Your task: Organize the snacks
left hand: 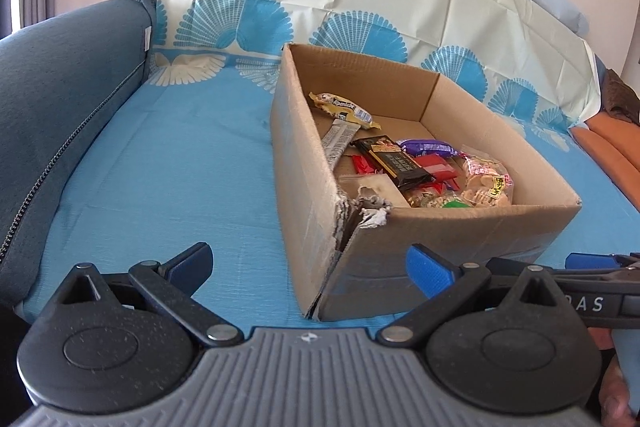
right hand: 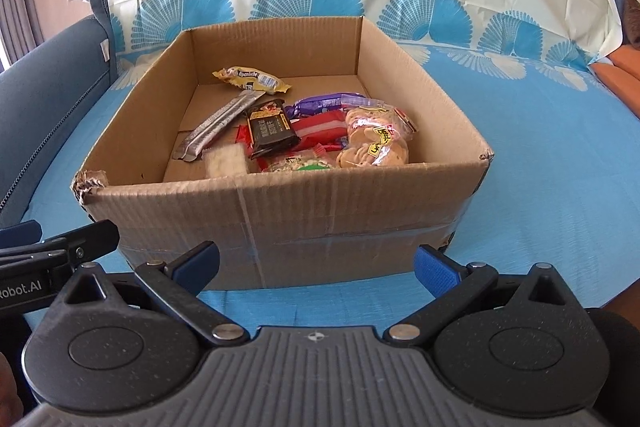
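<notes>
- Blue sheet (right hand: 540, 155) with a fan print over a sofa seat; dark blue armrest (left hand: 60, 99) at the left
- Cardboard box (right hand: 280, 211) standing open on the sheet, one near corner torn (left hand: 360, 215)
- Snacks piled inside, toward the near wall: yellow packet (right hand: 250, 79) at the back, silver bar (right hand: 218, 127) leaning along the left, black bar (right hand: 272, 133) on top in the middle, purple wrapper (right hand: 320, 103) and red packet (right hand: 320, 131) behind it, clear cracker bag (right hand: 374, 139) at the right
- Left gripper (left hand: 310, 267): spread wide, nothing between the fingers, low in front of the torn corner
- Right gripper (right hand: 316, 265): spread wide, empty, facing the near wall squarely
- No snack visible on the sheet outside the box
- Step in hand, by judgement: either the start of sorting or the end of collecting; cannot tell which from these views
- Next move, if sorting: raise one gripper over the near wall, descend onto the topmost item, probably the black bar, close across its narrow width
- Risk: thin, slippery wrappers; loose pile likely to shift once one item is lifted
</notes>
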